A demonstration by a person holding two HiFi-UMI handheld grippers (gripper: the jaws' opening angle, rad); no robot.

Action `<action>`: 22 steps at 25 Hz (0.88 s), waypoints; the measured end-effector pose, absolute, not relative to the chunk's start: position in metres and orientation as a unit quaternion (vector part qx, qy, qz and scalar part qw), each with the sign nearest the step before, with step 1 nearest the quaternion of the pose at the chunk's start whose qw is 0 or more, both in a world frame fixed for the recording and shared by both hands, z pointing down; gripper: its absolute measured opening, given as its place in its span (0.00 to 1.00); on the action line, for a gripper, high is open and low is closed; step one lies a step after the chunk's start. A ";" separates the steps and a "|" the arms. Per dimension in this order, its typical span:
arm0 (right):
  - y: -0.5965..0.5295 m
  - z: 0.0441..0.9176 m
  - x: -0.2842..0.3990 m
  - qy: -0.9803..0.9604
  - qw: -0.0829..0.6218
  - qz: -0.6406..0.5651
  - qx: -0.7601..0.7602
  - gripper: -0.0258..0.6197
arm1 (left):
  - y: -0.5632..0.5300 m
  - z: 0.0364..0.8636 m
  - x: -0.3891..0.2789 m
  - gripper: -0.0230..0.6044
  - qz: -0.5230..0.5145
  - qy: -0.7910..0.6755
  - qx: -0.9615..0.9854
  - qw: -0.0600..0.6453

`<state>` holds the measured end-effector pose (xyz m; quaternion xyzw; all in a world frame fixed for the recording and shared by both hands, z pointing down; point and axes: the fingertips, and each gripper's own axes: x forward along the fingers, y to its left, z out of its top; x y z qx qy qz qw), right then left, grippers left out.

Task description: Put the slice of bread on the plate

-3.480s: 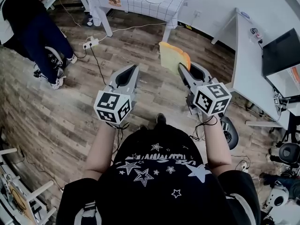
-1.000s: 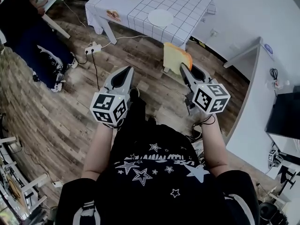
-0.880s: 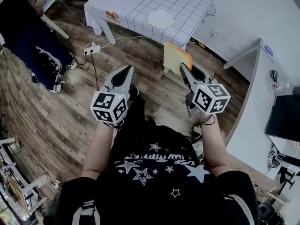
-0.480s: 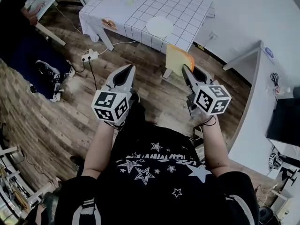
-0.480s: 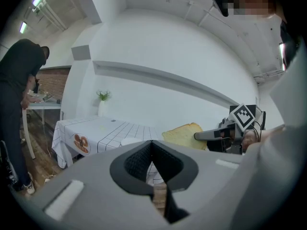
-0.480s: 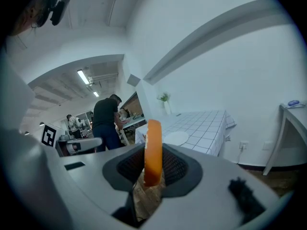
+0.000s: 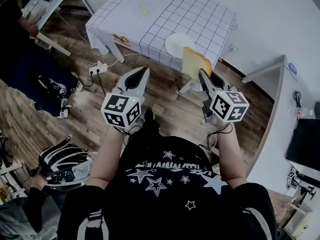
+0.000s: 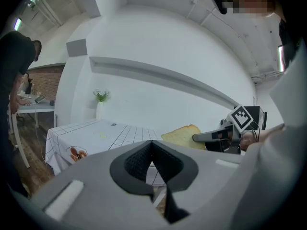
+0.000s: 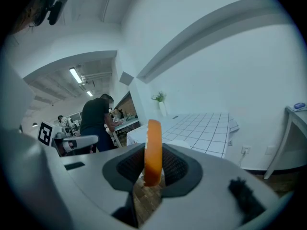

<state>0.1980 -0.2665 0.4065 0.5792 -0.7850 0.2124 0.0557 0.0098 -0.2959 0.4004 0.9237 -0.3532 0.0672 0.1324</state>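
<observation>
Slice of bread [image 7: 195, 62]: clamped upright in the right gripper [image 7: 202, 74] jaws, apparently above the table's [image 7: 200, 9] near edge, beside the plate [image 7: 175, 45]. Left gripper [image 7: 142, 72]: jaws closed, empty.

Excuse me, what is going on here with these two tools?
A person holds a hand-held gripper in each hand. The right hand-held gripper is shut on a slice of yellow bread with an orange crust, held upright on its edge. The left hand-held gripper is shut and empty. Ahead stands a table with a white checked cloth, and on it a round white plate. The bread is in the air, not yet on the plate.
</observation>
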 end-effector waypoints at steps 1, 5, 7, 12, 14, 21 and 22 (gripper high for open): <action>-0.274 0.408 0.197 -0.783 0.059 0.214 0.581 0.19 | -0.304 0.402 0.008 0.05 0.068 -0.352 0.924 0.134; -0.298 0.414 0.197 -0.771 0.073 0.215 0.595 0.19 | -0.333 0.406 0.001 0.05 0.072 -0.346 0.925 0.143; -0.311 0.417 0.196 -0.766 0.086 0.211 0.601 0.19 | -0.348 0.408 -0.002 0.05 0.072 -0.344 0.925 0.145; -0.340 0.427 0.198 -0.749 0.132 0.198 0.618 0.19 | -0.379 0.411 -0.002 0.05 0.073 -0.328 0.929 0.151; -0.351 0.431 0.200 -0.741 0.154 0.188 0.625 0.19 | -0.391 0.413 -0.002 0.05 0.073 -0.321 0.932 0.154; -0.385 0.445 0.202 -0.712 0.249 0.138 0.641 0.19 | -0.427 0.421 -0.004 0.05 0.074 -0.293 0.939 0.165; -0.389 0.446 0.201 -0.710 0.264 0.127 0.641 0.19 | -0.430 0.422 -0.003 0.05 0.075 -0.286 0.941 0.167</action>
